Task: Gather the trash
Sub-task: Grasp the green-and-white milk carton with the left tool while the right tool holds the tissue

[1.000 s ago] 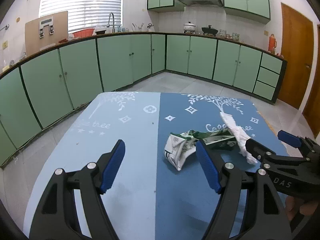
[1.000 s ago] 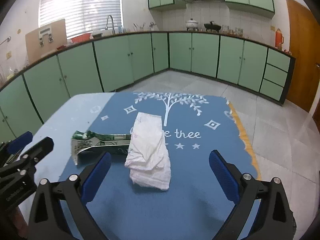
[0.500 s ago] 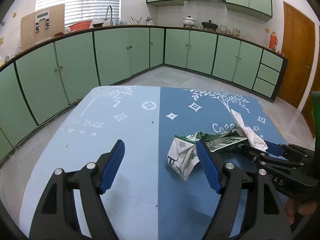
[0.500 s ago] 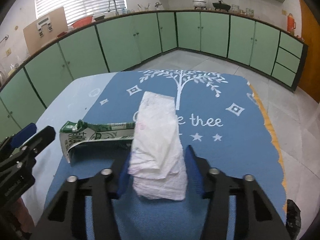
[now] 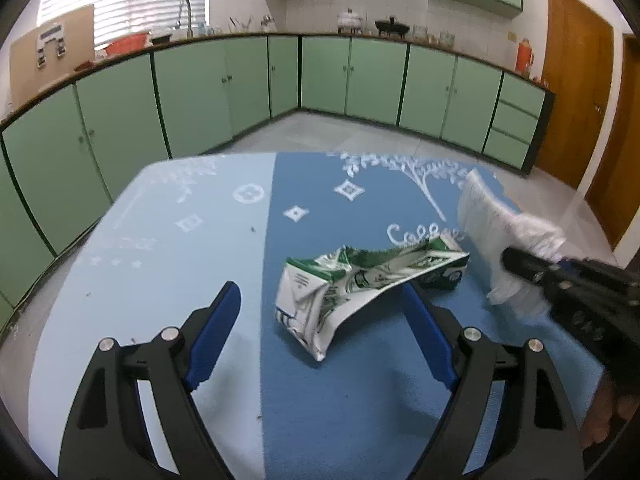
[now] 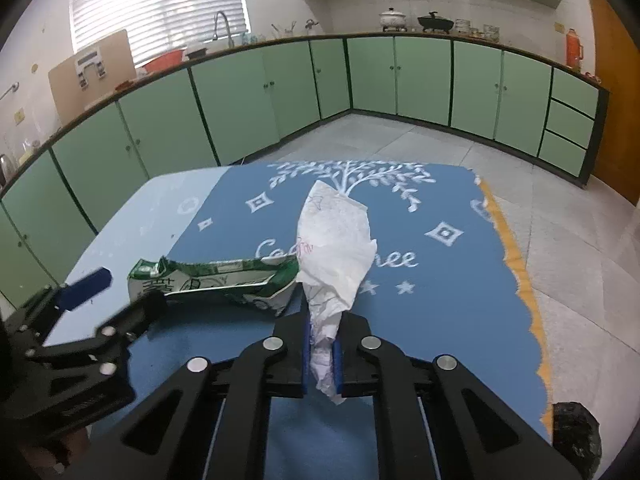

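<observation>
In a kitchen lined with green cabinets [image 6: 248, 96], a blue printed mat [image 6: 440, 304] covers the table. Our right gripper [image 6: 322, 354] has clamped its blue pads on the crumpled white paper [image 6: 336, 248], whose far end stands up off the mat. Our left gripper [image 5: 320, 312] has its jaws spread wide, either side of the crushed green-and-white carton [image 5: 352, 284] lying just beside the paper.
</observation>
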The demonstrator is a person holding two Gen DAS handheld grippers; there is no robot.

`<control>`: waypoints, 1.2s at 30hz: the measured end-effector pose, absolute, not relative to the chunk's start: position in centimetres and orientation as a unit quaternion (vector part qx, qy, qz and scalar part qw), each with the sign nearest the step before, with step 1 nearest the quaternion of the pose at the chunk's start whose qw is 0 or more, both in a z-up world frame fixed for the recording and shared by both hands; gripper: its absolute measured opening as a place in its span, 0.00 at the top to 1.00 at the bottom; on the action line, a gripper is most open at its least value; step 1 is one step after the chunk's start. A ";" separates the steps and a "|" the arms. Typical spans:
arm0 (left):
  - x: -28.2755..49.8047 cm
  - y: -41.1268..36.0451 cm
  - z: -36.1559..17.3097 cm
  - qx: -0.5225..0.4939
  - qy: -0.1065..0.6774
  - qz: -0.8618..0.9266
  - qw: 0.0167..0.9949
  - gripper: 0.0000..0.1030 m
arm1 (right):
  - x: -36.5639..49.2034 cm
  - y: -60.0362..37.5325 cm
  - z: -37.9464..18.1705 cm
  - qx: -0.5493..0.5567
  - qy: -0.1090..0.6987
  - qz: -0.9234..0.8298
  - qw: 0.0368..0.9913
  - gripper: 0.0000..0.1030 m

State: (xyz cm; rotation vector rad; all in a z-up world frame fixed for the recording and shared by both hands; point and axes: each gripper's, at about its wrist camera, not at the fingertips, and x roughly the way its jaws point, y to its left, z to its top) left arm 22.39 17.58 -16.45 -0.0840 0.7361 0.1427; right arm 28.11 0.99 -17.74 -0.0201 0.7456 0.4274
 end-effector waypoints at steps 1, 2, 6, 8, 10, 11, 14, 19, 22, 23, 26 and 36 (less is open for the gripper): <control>22.6 17.6 -16.7 -0.044 0.367 0.066 0.927 0.29 | 28.1 0.9 -17.6 -0.009 0.360 0.207 0.910 0.92; 23.0 17.7 -17.0 -0.050 0.377 0.060 0.923 0.37 | 28.1 0.7 -17.5 -0.008 0.359 0.206 0.911 0.92; 23.3 17.6 -17.4 -0.059 0.388 0.049 0.919 0.58 | 27.9 0.1 -17.2 -0.004 0.354 0.202 0.913 0.92; 23.2 17.1 -17.4 -0.066 0.389 0.031 0.918 0.63 | 28.0 -0.2 -17.2 -0.001 0.353 0.199 0.914 0.92; 23.2 16.2 -17.5 -0.072 0.393 0.007 0.917 0.65 | 28.0 -0.4 -17.2 0.000 0.353 0.197 0.915 0.92; 23.1 15.7 -17.5 -0.074 0.393 -0.009 0.916 0.65 | 27.9 -0.6 -17.2 0.002 0.352 0.196 0.915 0.92; 22.6 14.2 -17.2 -0.067 0.389 -0.039 0.918 0.64 | 27.9 -1.1 -17.0 0.003 0.348 0.190 0.918 0.92; 22.2 13.9 -16.3 -0.054 0.369 -0.026 0.927 0.38 | 27.9 -2.2 -16.9 0.006 0.346 0.181 0.921 0.92; 23.0 14.1 -16.5 -0.051 0.376 -0.027 0.925 0.28 | 28.0 -2.8 -17.0 0.011 0.347 0.175 0.921 0.92; 23.3 14.1 -16.7 -0.050 0.379 -0.029 0.924 0.26 | 27.9 -2.9 -17.0 0.013 0.347 0.173 0.922 0.92; 24.1 13.8 -17.1 -0.045 0.384 -0.037 0.921 0.21 | 27.9 -3.4 -17.0 0.016 0.347 0.169 0.922 0.92; 27.0 11.8 -18.7 -0.015 0.424 -0.037 0.905 0.26 | 27.8 -4.0 -17.5 0.017 0.355 0.161 0.921 0.92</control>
